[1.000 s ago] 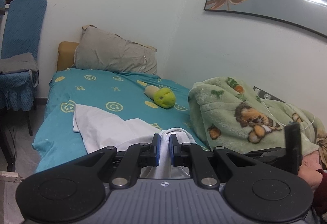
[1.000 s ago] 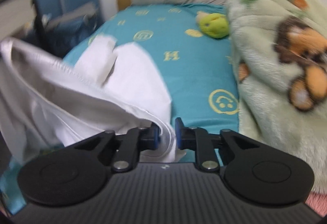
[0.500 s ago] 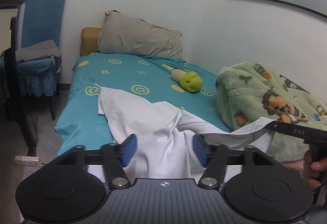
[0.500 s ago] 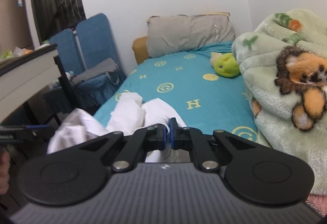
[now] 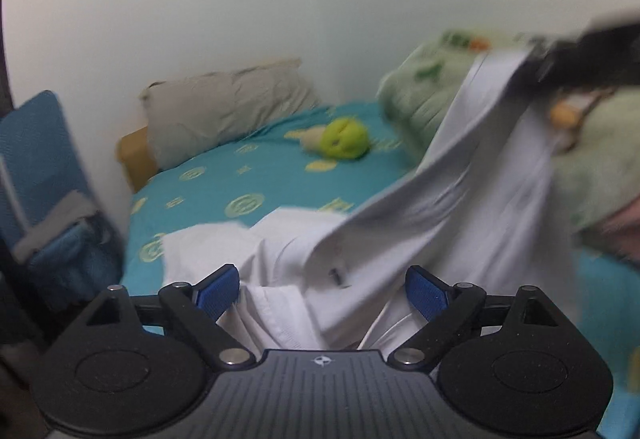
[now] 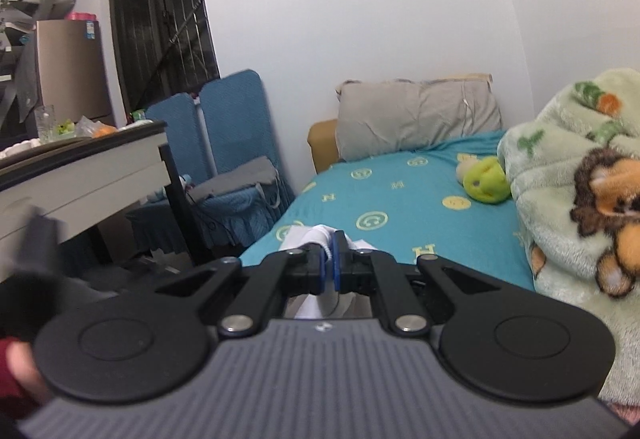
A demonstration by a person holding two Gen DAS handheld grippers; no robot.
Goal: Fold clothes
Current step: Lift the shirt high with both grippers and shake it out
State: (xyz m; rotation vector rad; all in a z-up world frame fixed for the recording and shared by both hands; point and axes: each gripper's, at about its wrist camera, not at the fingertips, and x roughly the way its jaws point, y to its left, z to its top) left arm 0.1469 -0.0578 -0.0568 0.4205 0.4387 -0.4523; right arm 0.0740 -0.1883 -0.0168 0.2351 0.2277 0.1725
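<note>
One white shirt was the only garment in play, part of it heaped on the teal bed and part drawn up tight toward the upper right of the left wrist view. There the right tongs appeared only as a dark blur; in their own view the blue pads stood almost together, pinching a fold of white cloth. The left tongs were spread wide, two blue pads well apart, with the shirt lying between them but gripped by neither.

The bed held one grey pillow at its head, one yellow-green plush toy and one pale green fleece blanket printed with a brown bear. The sheet carried yellow smiley faces and the letter H. Two blue chair backs stood beside the bed next to one worktop bearing a drinking glass. A label on the brown cabinet was too small to read.
</note>
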